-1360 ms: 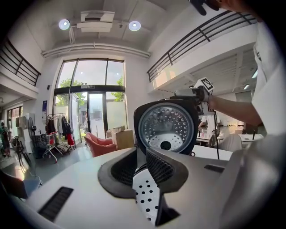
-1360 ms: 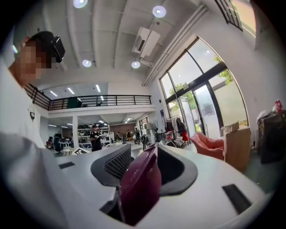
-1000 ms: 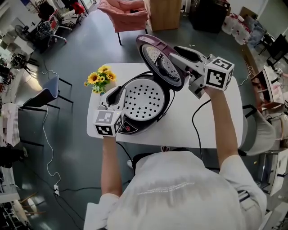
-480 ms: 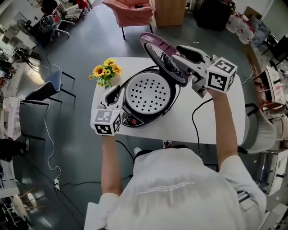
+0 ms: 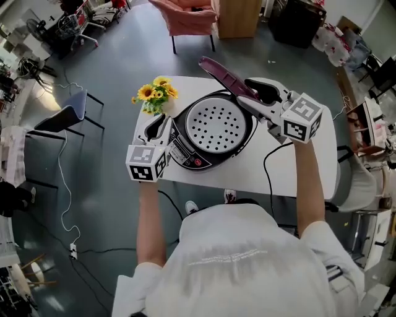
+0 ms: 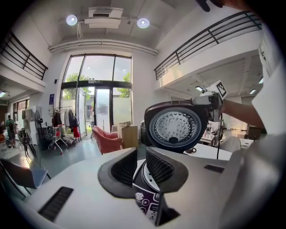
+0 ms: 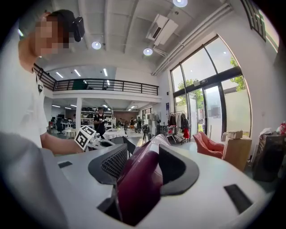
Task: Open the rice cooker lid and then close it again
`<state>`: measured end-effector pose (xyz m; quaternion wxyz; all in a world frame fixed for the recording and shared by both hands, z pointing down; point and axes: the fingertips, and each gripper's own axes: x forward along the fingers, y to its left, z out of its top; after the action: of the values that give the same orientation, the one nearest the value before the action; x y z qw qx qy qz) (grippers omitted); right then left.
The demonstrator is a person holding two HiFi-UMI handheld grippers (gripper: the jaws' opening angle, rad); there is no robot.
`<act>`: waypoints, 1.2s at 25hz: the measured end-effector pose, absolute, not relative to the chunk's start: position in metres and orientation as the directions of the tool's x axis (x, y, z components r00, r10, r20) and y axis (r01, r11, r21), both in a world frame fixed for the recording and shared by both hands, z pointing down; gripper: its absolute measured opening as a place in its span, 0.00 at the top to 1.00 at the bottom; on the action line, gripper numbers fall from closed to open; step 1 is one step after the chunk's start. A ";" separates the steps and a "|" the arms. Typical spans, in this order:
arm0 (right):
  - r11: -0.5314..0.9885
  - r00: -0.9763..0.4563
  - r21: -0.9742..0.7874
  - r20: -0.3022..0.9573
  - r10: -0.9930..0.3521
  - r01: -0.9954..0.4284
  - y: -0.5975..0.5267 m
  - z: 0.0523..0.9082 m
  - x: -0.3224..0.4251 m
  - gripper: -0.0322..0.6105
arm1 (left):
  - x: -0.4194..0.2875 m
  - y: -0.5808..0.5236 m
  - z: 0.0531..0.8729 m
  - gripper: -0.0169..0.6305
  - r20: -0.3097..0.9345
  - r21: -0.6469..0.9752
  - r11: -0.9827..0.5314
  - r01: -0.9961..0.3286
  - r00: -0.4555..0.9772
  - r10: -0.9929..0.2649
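Note:
The rice cooker [image 5: 185, 155] stands open on the white table [image 5: 297, 179], with its perforated inner tray [image 5: 216, 127] showing. Its purple lid [image 5: 219, 73] stands raised at the far side; its silver inner face [image 6: 175, 127] shows in the left gripper view. My left gripper [image 5: 162, 127] is shut on the cooker's near-left rim [image 6: 149, 203]. My right gripper [image 5: 244, 93] reaches in from the right. The lid's edge [image 7: 138, 188] lies between its jaws, which are opening, and the pads [image 7: 114, 165] look slack on it.
A bunch of sunflowers [image 5: 158, 96] stands at the table's far left corner, beside the cooker. A black cable [image 5: 272, 161] runs over the table's right part to its near edge. On the floor are a grey chair [image 5: 68, 117], a pink armchair [image 5: 185, 18] and a wooden box [image 5: 238, 15].
In the head view the lid went from showing its broad inner face to showing as a thin purple edge. The right gripper rolled and sank a little. The left gripper stayed on the rim.

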<state>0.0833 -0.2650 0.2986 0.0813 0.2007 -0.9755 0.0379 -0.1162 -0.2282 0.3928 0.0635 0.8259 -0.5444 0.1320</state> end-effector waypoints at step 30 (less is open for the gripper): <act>0.923 -0.830 0.057 0.419 -0.368 -0.381 -0.188 0.413 -0.013 0.51 | -0.162 -0.167 0.471 0.86 0.357 0.102 -0.499 -0.861 0.499 -0.789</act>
<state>-0.0125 -0.1884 0.4125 0.2161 0.1956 -0.9565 0.0146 -0.1617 -0.1665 0.4712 0.1346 0.8553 -0.4823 0.1330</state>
